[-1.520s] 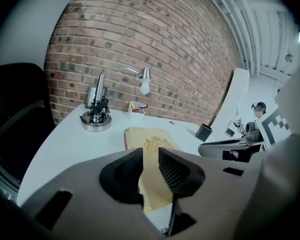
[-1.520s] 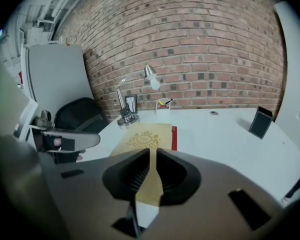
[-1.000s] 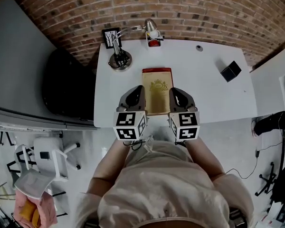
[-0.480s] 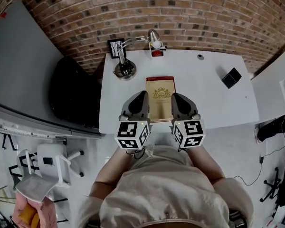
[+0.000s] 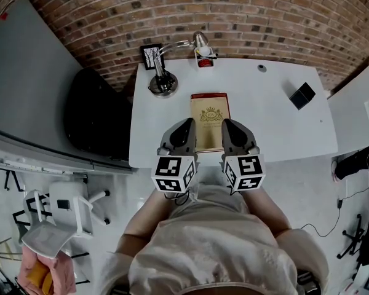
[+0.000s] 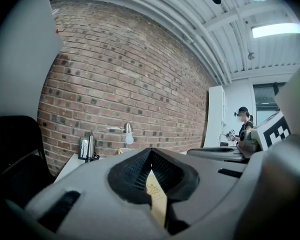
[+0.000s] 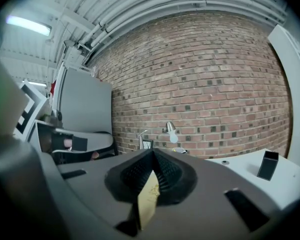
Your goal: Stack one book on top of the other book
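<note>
The tan, gold-crested hardcover book (image 5: 210,117) lies flat on the white desk (image 5: 264,115), with its long axis pointing away from you. It sits between your left gripper (image 5: 186,126) and right gripper (image 5: 228,126), equally near each. Both grippers are pinched together and empty.

the book's (image 5: 210,118) near corners are hidden under the left gripper (image 5: 186,124) and right gripper (image 5: 227,124); whether another lies beneath it i can't tell. each gripper view catches only a thin sliver of its cover. the small round thing (image 5: 261,68) near the desk's (image 5: 277,128) far edge is too tiny to name.
</note>
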`<act>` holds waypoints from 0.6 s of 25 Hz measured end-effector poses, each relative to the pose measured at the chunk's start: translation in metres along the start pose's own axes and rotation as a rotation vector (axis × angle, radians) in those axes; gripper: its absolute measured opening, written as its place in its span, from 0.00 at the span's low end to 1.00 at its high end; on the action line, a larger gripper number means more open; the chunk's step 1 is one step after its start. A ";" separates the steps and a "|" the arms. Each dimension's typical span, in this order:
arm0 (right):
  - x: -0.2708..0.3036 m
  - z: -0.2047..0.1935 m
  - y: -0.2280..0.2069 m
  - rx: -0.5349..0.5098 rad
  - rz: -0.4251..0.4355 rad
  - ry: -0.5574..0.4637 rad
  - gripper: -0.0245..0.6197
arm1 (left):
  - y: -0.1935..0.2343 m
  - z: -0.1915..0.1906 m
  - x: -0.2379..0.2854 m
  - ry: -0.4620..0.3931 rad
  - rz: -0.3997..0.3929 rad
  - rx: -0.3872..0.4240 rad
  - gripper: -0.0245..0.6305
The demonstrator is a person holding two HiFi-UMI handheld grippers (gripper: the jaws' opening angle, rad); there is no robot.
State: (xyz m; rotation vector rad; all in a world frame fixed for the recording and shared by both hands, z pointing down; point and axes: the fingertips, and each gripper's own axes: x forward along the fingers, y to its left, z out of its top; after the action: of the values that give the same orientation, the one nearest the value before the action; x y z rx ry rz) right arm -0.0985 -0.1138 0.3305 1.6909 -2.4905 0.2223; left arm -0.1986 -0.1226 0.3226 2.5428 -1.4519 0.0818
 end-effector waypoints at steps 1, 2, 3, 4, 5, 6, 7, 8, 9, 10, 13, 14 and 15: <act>0.000 0.000 0.000 -0.003 0.000 -0.002 0.08 | -0.001 -0.001 0.000 0.002 -0.002 -0.001 0.07; 0.000 -0.001 0.001 -0.005 0.001 -0.002 0.08 | -0.002 -0.002 0.000 0.005 -0.006 -0.002 0.07; 0.000 -0.002 0.001 -0.005 0.001 -0.001 0.08 | -0.004 -0.004 0.000 0.008 -0.010 -0.003 0.07; -0.001 -0.003 0.001 -0.005 0.001 0.000 0.08 | -0.005 -0.006 0.000 0.012 -0.016 -0.004 0.07; -0.001 -0.003 0.001 -0.003 0.002 0.001 0.08 | -0.007 -0.008 0.000 0.015 -0.020 -0.007 0.07; -0.001 -0.004 0.002 -0.002 0.004 0.001 0.08 | -0.008 -0.009 0.000 0.019 -0.024 -0.009 0.07; 0.000 -0.005 0.002 -0.002 0.005 0.002 0.08 | -0.009 -0.011 0.000 0.021 -0.027 -0.010 0.07; 0.000 -0.005 0.003 -0.002 0.007 0.003 0.08 | -0.009 -0.012 0.000 0.023 -0.028 -0.009 0.07; 0.000 -0.006 0.003 -0.004 0.008 0.006 0.08 | -0.010 -0.013 0.000 0.024 -0.028 -0.007 0.07; 0.000 -0.007 0.003 -0.006 0.010 0.010 0.08 | -0.009 -0.014 0.001 0.026 -0.027 -0.003 0.07; 0.002 -0.010 0.003 -0.013 0.014 0.021 0.08 | -0.008 -0.015 0.002 0.028 -0.019 -0.002 0.07; 0.003 -0.010 0.003 -0.016 0.016 0.024 0.08 | -0.007 -0.015 0.003 0.029 -0.015 -0.003 0.07; 0.004 -0.011 0.003 -0.018 0.017 0.027 0.08 | -0.005 -0.015 0.003 0.029 -0.012 -0.004 0.07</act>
State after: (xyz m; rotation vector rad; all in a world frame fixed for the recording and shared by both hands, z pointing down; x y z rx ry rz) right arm -0.1028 -0.1143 0.3417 1.6492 -2.4810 0.2221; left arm -0.1915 -0.1193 0.3374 2.5360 -1.4251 0.1143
